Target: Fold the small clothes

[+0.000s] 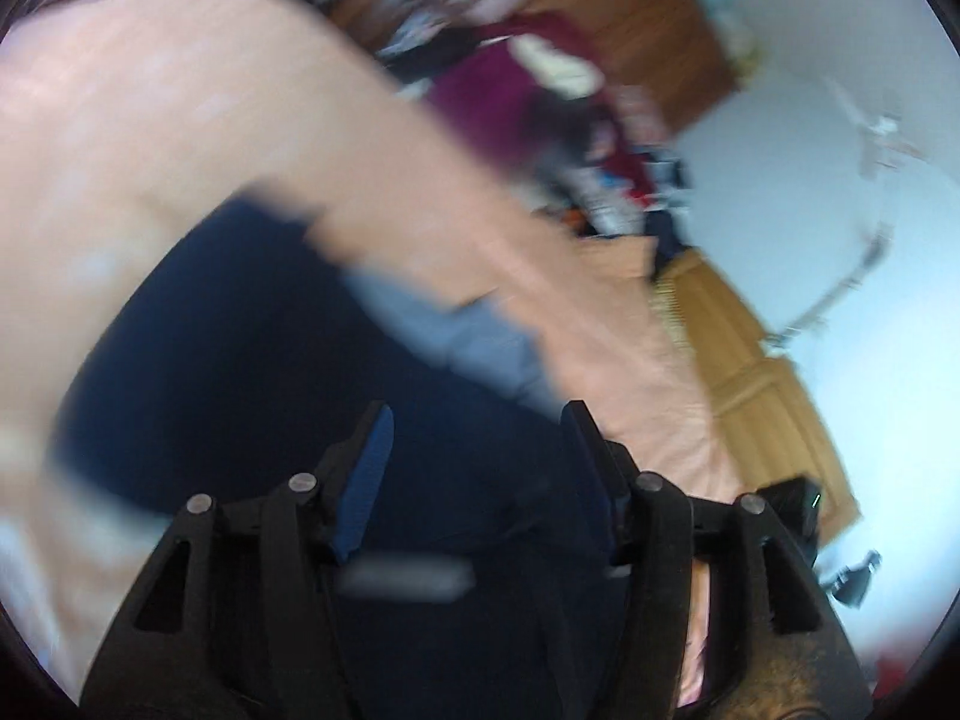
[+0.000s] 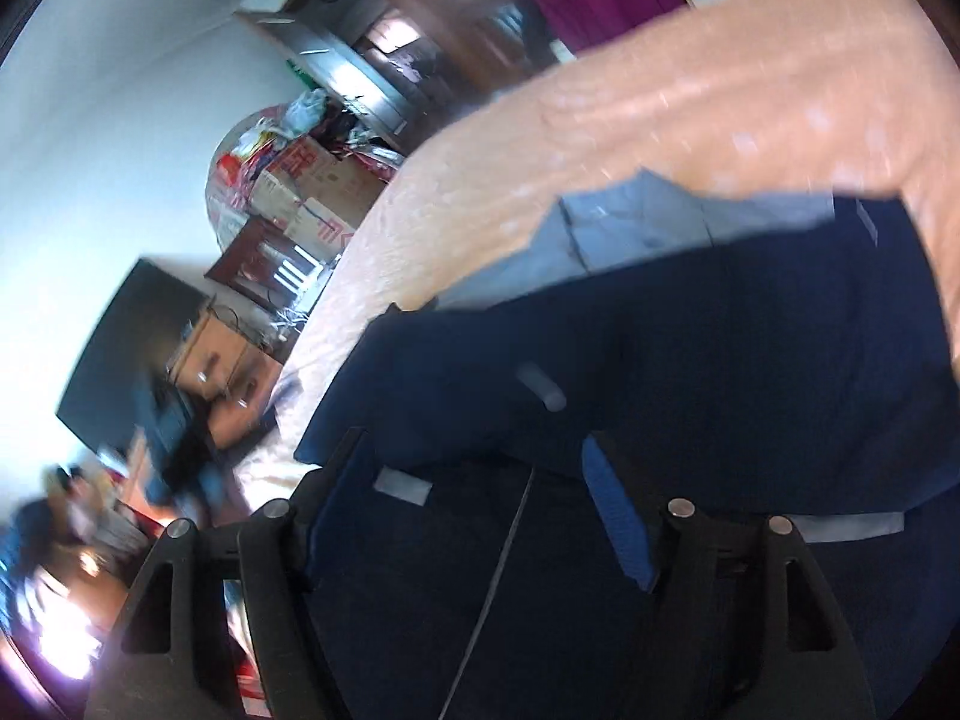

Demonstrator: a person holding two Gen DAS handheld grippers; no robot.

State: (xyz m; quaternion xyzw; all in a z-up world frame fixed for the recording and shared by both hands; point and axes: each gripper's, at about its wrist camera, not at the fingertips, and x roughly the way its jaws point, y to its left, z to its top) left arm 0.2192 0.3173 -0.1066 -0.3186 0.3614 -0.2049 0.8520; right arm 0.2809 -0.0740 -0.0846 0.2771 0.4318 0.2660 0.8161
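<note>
A dark navy garment lies spread on a peach dotted bedspread, and a light blue-grey piece shows at its far edge. My left gripper hovers over the navy cloth with its blue-padded fingers apart and nothing pinched between them. In the right wrist view the same navy garment fills the lower right, with the light blue piece beyond it on the bedspread. My right gripper stands open above a navy fold. Both views are blurred.
A heap of maroon and mixed clothes sits at the bed's far end before a brown wardrobe. A pale wooden bed frame borders the bedspread. Beside the bed are cardboard boxes and a dark screen.
</note>
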